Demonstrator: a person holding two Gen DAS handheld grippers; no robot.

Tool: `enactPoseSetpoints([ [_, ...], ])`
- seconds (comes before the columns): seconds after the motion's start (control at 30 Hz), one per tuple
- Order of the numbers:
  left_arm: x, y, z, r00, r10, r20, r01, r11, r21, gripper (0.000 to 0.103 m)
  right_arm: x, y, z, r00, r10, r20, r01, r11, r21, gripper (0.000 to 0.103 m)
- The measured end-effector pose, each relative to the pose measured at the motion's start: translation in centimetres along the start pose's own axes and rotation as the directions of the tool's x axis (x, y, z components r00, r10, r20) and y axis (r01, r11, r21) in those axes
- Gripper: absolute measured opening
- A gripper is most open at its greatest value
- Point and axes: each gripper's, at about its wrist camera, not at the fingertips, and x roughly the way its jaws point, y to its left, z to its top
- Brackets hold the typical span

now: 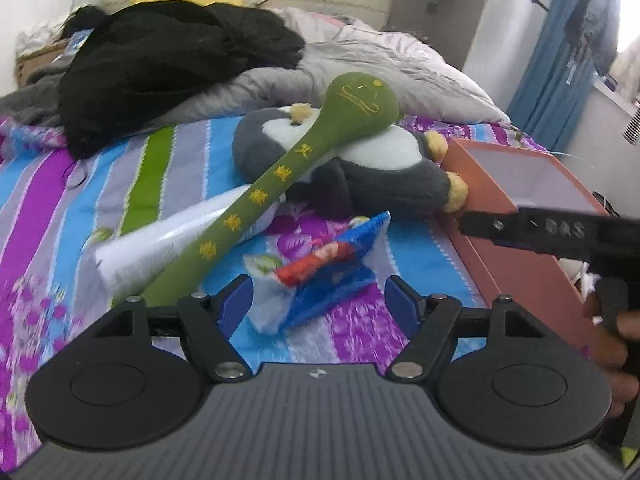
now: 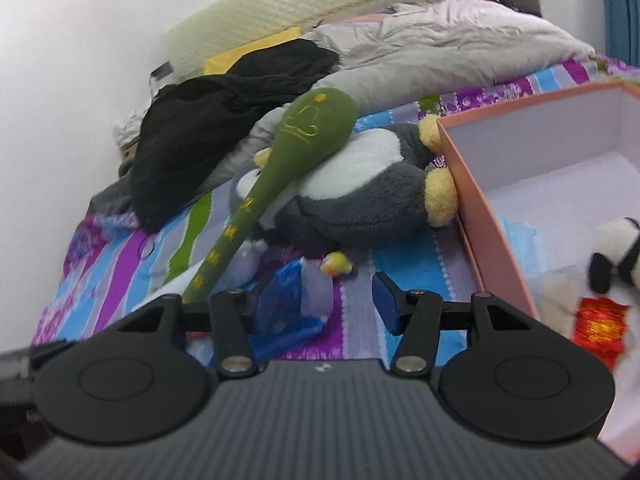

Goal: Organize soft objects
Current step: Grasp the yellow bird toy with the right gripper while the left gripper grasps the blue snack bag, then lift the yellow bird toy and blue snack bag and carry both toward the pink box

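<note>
A grey and white plush penguin point(image 1: 360, 168) lies on the striped bed, and it shows in the right wrist view point(image 2: 360, 192) too. A long green plush stick with yellow letters point(image 1: 296, 176) leans across it, also in the right wrist view point(image 2: 280, 168). A blue and white crinkly packet point(image 1: 324, 272) lies on the bed between my left gripper's fingers. My left gripper point(image 1: 318, 304) is open just above it. My right gripper point(image 2: 322, 304) is open over the packet point(image 2: 292, 300), beside a pink box point(image 2: 480, 208). A panda plush point(image 2: 616, 256) lies in the box.
A white plastic-wrapped pack point(image 1: 168, 248) lies under the green stick. Black clothing point(image 1: 168, 68) and a grey duvet point(image 1: 380, 64) are piled at the bed's far end. The pink box point(image 1: 520, 208) stands at the right edge. The right gripper's body point(image 1: 560, 236) reaches in from the right.
</note>
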Motion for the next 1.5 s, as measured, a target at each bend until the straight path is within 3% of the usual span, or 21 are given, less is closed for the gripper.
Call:
enactPoseSetpoints([
  [0.1, 2.1, 0.4, 0.6, 0.999, -0.048, 0.007, 0.048, 0.998, 0.033, 0.077, 2.8, -0.7, 0.5, 0.999, -0.037, -0.021, 0.038, 0.999, 0.024, 0.053],
  [0.33, 7.7, 0.2, -0.1, 0.996, -0.087, 0.004, 0.086, 0.989, 0.121, 0.077, 8.3, -3.1, 0.5, 0.995, 0.045, -0.087, -0.029, 0.984, 0.175, 0.047],
  [0.47, 9.6, 0.7, -0.1, 0.998, -0.063, 0.017, 0.061, 0.991, 0.123, 0.077, 10.7, -3.2, 0.8, 0.992, 0.055, -0.111, -0.033, 0.982, 0.187, 0.047],
  [0.63, 11.0, 1.8, -0.1, 0.995, -0.094, 0.018, 0.092, 0.992, 0.090, 0.076, 13.1, -3.0, 0.6, 0.989, 0.047, -0.140, -0.022, 0.983, 0.182, 0.045],
  [0.8, 11.5, 2.4, -0.7, 0.995, -0.101, 0.007, 0.100, 0.992, 0.078, 0.062, 14.4, -3.5, 0.6, 0.988, 0.044, -0.147, -0.010, 0.975, 0.222, 0.045],
  [0.87, 11.7, 2.8, -1.0, 0.995, -0.098, -0.004, 0.098, 0.993, 0.059, 0.046, 15.0, -3.6, 0.6, 0.985, 0.051, -0.165, -0.011, 0.972, 0.236, 0.045],
  [1.03, 11.7, 3.3, -1.5, 0.995, -0.103, -0.006, 0.103, 0.994, 0.031, 0.030, 16.2, -3.9, 0.5, 0.977, 0.085, -0.195, -0.027, 0.958, 0.286, 0.045],
  [1.07, 11.6, 3.2, -1.6, 0.995, -0.100, -0.003, 0.100, 0.995, 0.028, 0.027, 16.4, -3.8, 0.5, 0.976, 0.086, -0.198, -0.027, 0.959, 0.284, 0.040],
  [1.27, 10.2, 2.6, -1.8, 0.995, -0.094, 0.016, 0.093, 0.995, 0.028, 0.018, 15.8, -3.4, 0.9, 0.980, 0.074, -0.185, -0.022, 0.962, 0.272, 0.039],
  [1.5, 8.4, 1.9, -2.5, 0.997, -0.072, 0.005, 0.072, 0.997, 0.017, 0.015, 13.9, -2.9, 1.1, 0.984, 0.036, -0.172, 0.005, 0.973, 0.232, 0.039],
])
